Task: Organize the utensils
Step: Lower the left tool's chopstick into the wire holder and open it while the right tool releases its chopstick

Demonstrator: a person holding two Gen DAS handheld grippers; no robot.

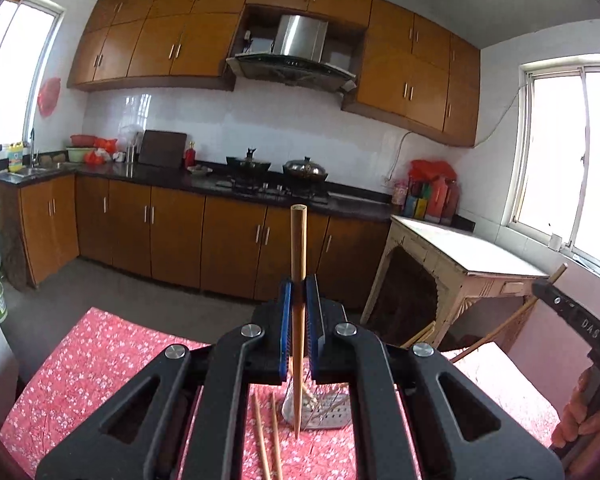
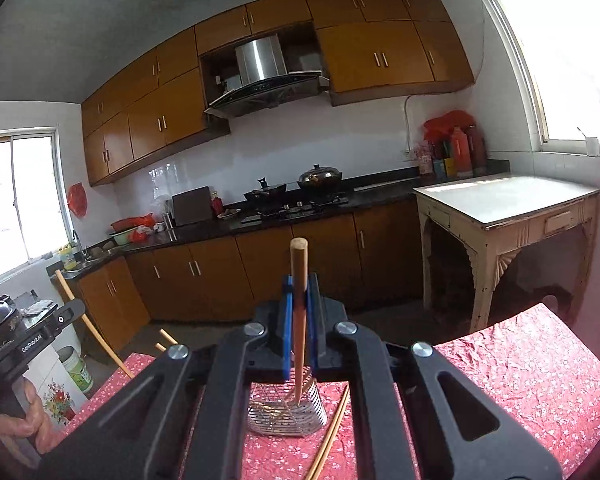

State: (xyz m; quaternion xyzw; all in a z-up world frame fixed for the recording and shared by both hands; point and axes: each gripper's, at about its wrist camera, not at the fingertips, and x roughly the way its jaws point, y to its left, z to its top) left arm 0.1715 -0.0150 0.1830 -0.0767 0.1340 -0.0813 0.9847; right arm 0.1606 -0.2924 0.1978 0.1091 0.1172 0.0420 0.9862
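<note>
My left gripper (image 1: 299,292) is shut on a wooden chopstick (image 1: 299,248) that stands upright, its lower tip over a metal utensil holder (image 1: 320,416) on the red floral tablecloth (image 1: 100,360). My right gripper (image 2: 299,292) is shut on another wooden chopstick (image 2: 299,264), also upright, with its tip inside the wire and metal holder (image 2: 288,412). Two loose chopsticks (image 1: 266,436) lie on the cloth beside the holder; they also show in the right wrist view (image 2: 332,432). The right gripper's body (image 1: 572,316) shows at the right edge of the left view.
A cream side table (image 2: 508,204) stands to the right. Brown kitchen cabinets (image 1: 204,240) and a dark counter with a stove and pots (image 1: 276,172) line the far wall. A wooden chair back (image 2: 88,320) stands at the table's left.
</note>
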